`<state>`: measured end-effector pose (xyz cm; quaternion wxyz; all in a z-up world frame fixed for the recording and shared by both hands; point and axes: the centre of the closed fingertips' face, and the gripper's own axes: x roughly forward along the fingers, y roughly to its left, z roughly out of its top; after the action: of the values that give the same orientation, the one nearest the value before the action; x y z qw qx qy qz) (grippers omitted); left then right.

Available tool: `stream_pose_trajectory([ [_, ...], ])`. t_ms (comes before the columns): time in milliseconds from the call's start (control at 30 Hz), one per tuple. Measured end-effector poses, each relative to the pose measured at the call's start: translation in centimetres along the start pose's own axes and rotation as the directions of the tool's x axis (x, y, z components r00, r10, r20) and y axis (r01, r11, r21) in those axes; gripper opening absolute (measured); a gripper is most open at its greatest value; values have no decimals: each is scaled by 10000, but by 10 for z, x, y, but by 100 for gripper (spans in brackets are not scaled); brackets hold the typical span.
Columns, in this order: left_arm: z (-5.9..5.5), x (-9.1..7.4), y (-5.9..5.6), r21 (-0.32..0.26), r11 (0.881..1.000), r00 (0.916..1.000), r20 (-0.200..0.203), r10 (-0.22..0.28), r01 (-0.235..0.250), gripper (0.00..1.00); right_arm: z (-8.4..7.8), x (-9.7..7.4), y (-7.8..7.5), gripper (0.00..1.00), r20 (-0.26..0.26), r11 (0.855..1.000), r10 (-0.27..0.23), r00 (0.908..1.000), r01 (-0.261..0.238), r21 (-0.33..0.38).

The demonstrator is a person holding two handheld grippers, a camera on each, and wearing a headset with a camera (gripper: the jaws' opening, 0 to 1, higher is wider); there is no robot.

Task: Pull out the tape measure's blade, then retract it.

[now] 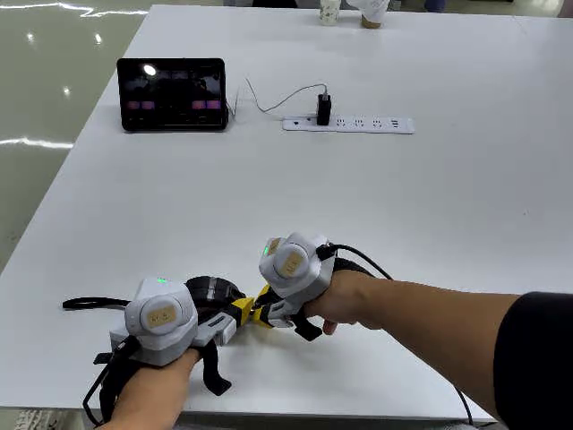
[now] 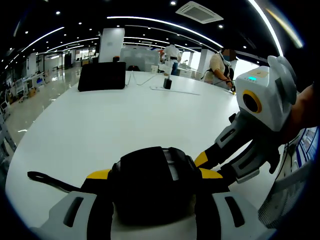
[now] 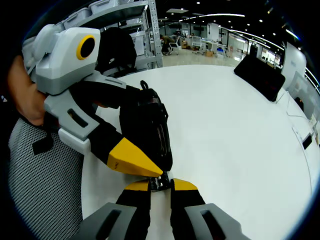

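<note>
Two grippers and one tape measure (image 1: pixel 213 290) are at the near edge of one white table (image 1: pixel 358 197). The left gripper (image 2: pixel 154 174) has its jaws spread to the width of the black case and clamps it. The right gripper (image 3: pixel 161 186) has its jaws nearly together, pinching the blade's end hook (image 3: pixel 159 182).

White table (image 1: pixel 430 206): tablet (image 1: pixel 172 93) far left, power strip (image 1: pixel 358 124) w/ black plug (image 1: pixel 324 109) mid, cups (image 1: pixel 329 11) at far edge, tape measure (image 1: pixel 213 291) at near edge

In the head view, the left gripper (image 1: pixel 235 303) hides most of the tape measure (image 1: pixel 213 290).
</note>
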<state>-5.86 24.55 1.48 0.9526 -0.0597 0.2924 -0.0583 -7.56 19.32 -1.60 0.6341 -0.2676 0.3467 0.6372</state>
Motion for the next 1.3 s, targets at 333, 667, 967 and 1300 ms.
stream_pose_trajectory([
  [333, 0, 0, 1, -19, 10000, 10000, 22, -18, 18, 61, 4, 3, 2, 11, 55, 9999, -30, 10000, 29, 108],
  [667, 0, 0, 0, 75, 10000, 10000, 50, 23, -24, 63, 3, 4, 2, 12, -59, 9998, -169, 9998, 170, 51],
  [967, 1, 0, 0, 37, 10000, 9995, -310, -73, 74, 63, 2, 4, 2, 12, -156, 9979, -515, 9986, 508, -413],
  [1300, -2, 2, -2, 29, 9980, 9945, -835, -627, 632, 64, 1, -4, 1, 12, -45, 9978, -650, 9979, 650, -165],
])
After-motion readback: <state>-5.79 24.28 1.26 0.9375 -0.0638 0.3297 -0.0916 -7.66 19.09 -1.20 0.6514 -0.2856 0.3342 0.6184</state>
